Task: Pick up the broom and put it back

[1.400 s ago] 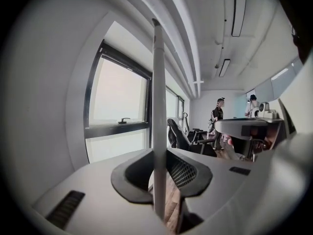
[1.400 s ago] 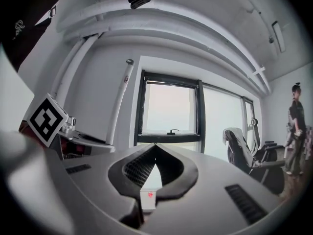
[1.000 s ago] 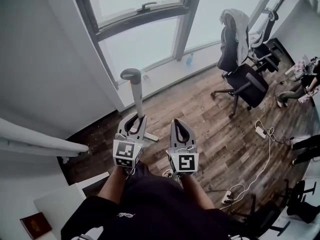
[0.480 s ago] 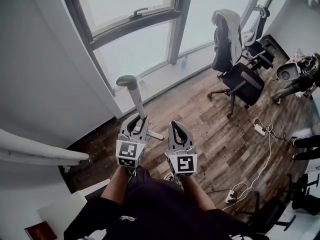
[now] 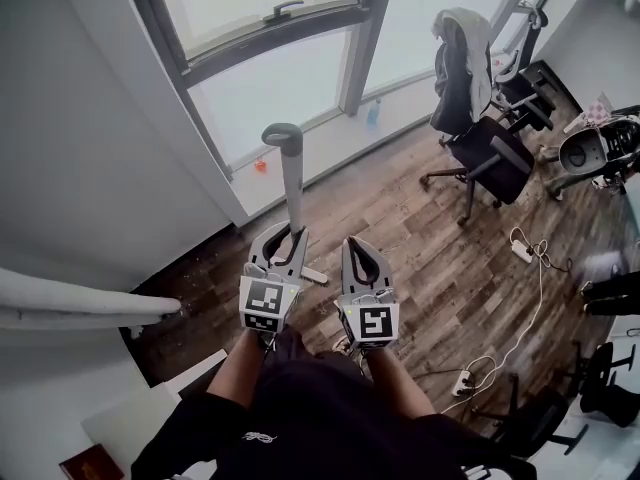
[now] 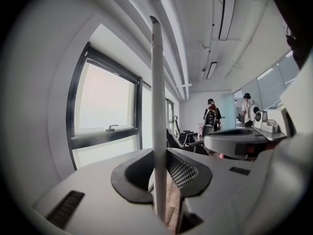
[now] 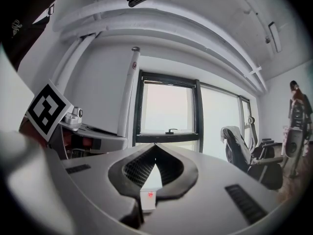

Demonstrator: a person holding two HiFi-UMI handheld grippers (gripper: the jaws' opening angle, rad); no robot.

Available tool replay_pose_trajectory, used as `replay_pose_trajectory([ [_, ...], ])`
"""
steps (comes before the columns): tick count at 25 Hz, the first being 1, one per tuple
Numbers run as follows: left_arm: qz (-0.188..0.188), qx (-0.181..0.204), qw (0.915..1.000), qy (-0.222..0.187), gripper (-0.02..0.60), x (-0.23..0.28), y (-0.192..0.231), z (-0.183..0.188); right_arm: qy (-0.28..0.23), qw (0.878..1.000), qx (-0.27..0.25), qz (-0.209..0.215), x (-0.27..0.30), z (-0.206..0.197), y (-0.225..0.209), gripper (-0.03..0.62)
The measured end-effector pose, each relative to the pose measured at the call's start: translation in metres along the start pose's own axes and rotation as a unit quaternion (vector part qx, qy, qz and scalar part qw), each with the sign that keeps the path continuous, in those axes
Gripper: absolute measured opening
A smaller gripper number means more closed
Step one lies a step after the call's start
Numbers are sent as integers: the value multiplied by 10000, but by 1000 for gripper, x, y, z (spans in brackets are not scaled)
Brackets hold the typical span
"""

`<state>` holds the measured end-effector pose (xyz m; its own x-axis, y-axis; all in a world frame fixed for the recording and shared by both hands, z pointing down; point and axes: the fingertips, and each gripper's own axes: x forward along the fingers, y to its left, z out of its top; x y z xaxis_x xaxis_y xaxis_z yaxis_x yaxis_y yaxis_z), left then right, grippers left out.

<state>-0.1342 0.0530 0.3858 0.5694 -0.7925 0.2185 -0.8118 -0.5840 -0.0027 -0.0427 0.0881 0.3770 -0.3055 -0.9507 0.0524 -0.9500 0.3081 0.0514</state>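
The broom shows as a pale grey pole [image 5: 292,186] with a darker grip at its top, rising in front of the window. My left gripper [image 5: 284,240] is shut on this pole, which runs upright between its jaws in the left gripper view [image 6: 157,106]. The broom's head is hidden below the grippers. My right gripper [image 5: 356,246] sits just right of the left one, its jaws closed tip to tip with nothing between them [image 7: 155,147]. In the right gripper view the broom pole [image 7: 128,97] stands to the left, beside the left gripper [image 7: 78,129].
A large window [image 5: 270,28] and a white wall [image 5: 90,148] lie ahead. Office chairs [image 5: 480,148] stand at the right, with cables and power strips [image 5: 522,253] on the wood floor. A white desk [image 5: 130,418] is at lower left. People stand far off [image 6: 211,116].
The broom's top has swung right and farther off, so the pole stands more upright in the left gripper. Both grippers stay side by side; the right one shifted slightly.
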Motion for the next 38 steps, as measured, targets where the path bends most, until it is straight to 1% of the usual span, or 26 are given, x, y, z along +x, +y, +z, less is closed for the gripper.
replay_pose_trajectory([
  [3,-25,99,9999,88,81,3,16,-2,25,9998,167,-43,16,-4,11,21],
  [5,-47,97,9998,145,81,6,30,-6,75,9998,146,-122,30,-6,18,21],
  [8,-244,41,9996,124,81,14,49,-12,91,9992,175,-338,56,-4,27,21],
  [12,-433,136,9989,88,81,25,79,-10,285,9982,-35,-535,81,2,38,21],
  [14,-523,238,9983,17,81,32,91,-6,244,9978,-82,-603,92,8,41,21],
  [16,-653,343,9973,-51,81,40,99,-1,158,9974,-84,-694,98,9,41,21],
  [18,-824,403,9958,0,81,48,102,1,136,9961,-92,-862,103,10,37,21],
  [21,-946,445,9945,27,81,67,104,6,61,9954,-197,-932,110,22,29,21],
  [22,-943,474,9944,4,81,75,105,9,39,9951,-204,-970,111,24,23,21],
  [25,-850,557,9948,-2,83,102,108,14,-121,9939,-10,-1096,115,26,-4,21],
  [27,-765,458,9960,31,83,119,111,11,-257,9941,32,-1051,123,28,-22,21],
  [32,-397,225,9987,215,83,166,119,9,-433,9963,130,-731,168,25,-67,21],
  [36,-46,-8,9993,362,83,211,127,7,-385,9983,-115,-410,199,21,-103,21],
  [38,118,-48,9992,372,83,232,125,11,-340,9989,-144,-290,211,21,-127,21],
])
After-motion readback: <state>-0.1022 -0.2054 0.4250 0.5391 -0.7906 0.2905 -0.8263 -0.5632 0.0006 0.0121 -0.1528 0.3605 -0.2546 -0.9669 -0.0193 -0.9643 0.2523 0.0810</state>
